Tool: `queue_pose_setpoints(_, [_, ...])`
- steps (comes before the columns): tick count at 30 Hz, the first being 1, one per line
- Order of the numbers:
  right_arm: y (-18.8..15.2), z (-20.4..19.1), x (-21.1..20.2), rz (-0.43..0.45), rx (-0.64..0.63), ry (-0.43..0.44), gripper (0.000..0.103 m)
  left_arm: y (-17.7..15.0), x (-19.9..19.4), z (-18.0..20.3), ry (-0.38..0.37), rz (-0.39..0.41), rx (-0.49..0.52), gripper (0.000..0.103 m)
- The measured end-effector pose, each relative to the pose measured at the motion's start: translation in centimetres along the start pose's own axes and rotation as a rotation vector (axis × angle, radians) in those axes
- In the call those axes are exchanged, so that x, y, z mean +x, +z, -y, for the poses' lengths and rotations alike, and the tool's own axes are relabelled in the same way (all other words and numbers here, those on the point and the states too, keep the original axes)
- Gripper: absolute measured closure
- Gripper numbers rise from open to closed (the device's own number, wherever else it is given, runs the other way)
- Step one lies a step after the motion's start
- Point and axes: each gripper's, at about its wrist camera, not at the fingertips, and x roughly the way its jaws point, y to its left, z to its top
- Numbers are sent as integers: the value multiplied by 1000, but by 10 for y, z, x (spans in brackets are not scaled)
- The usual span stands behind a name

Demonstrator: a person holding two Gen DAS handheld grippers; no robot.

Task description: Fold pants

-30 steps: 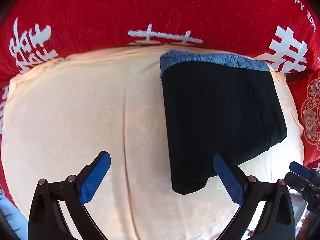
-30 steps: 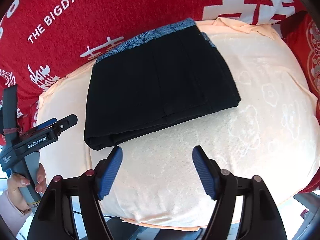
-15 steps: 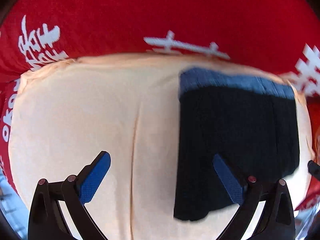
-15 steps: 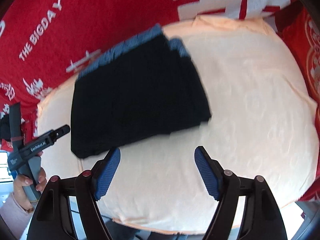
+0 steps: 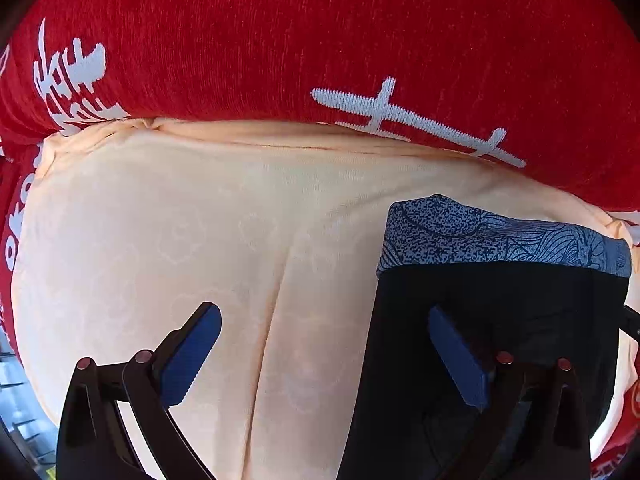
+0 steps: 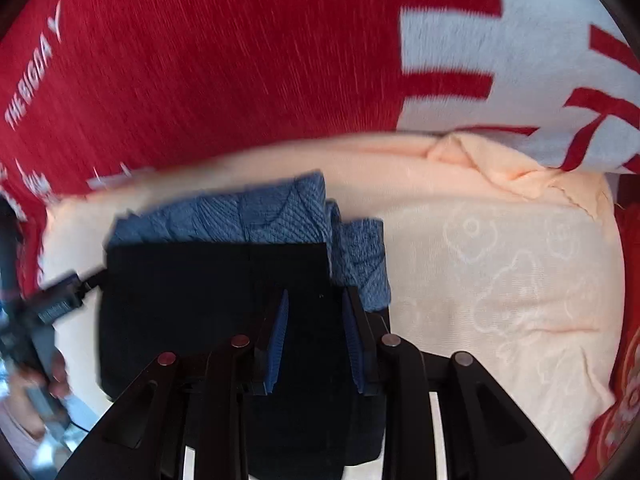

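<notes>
The pants (image 5: 500, 320) lie folded into a compact black stack on the peach cloth (image 5: 200, 240), toward the right side of the cloth in the left wrist view. A blue patterned waistband (image 5: 500, 240) runs along the far edge of the stack. Behind the cloth lies a red blanket (image 5: 280, 40) with white lettering.

Left gripper (image 5: 324, 356): jaws spread wide. The left finger hangs over bare cloth. The right finger sits over the near left part of the pants; contact with the fabric cannot be determined. Nothing is held between the fingers.

Right gripper (image 6: 314, 340): jaws drawn close together, with a narrow gap remaining. Black fabric of the pants (image 6: 200, 300) fills that gap, at the right-hand edge of the stack. The view suggests a pinch on the folded edge, but the picture is motion-blurred and a firm clamp cannot be confirmed. In this view the waistband (image 6: 260, 216) shows in two layers: a wide band along the far edge and a second section folded down at the right, just beyond the right finger.

The peach cloth (image 6: 500, 280) carries a faint flower and bear print. The red blanket (image 6: 200, 60) has a white panel at upper right. At the left edge of the right wrist view, the left gripper body appears blurred, touching or just beside the left edge of the pants.
</notes>
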Motion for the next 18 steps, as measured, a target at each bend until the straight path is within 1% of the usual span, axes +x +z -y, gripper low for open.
queue_pose_setpoints(1, [-2,3,-3,3,4,-4,72,1,0,0,1,0,5,0])
queue_pose_setpoints(3, [-8,15,-9,-3,32,20,70,2,0,1,5,0,22,0])
queue_pose_setpoints(6, [-18,35,-13,-36,106,113,70,3,-2,1,-11,-16,8,0])
queue_pose_setpoints(8, [-30,48,-13,-63,160,170,63,4,-2,-5,-41,-37,-19,0])
queue_pose_setpoints(9, [-36,54,-13,-72,181,187,53,4,-2,-9,-63,-48,-33,0])
queue_pose_setpoints(10, [-41,58,-13,-78,190,198,44,4,-1,-13,-90,-59,-46,0])
queue_pose_setpoints(14, [-53,68,-14,-86,216,257,37,-2,6,-29,-212,-115,-96,0])
queue_pose_setpoints(15, [-55,72,-14,-88,223,273,33,-3,7,-33,-252,-127,-106,0])
queue_pose_setpoints(16, [-57,75,-13,-91,233,298,31,-3,9,-36,-303,-143,-112,0])
queue_pose_setpoints(17, [-57,78,-11,-97,243,331,30,-4,12,-39,-367,-165,-117,0])
queue_pose_setpoints(18, [-58,83,-8,-105,255,375,26,-4,14,-40,-435,-186,-117,0])
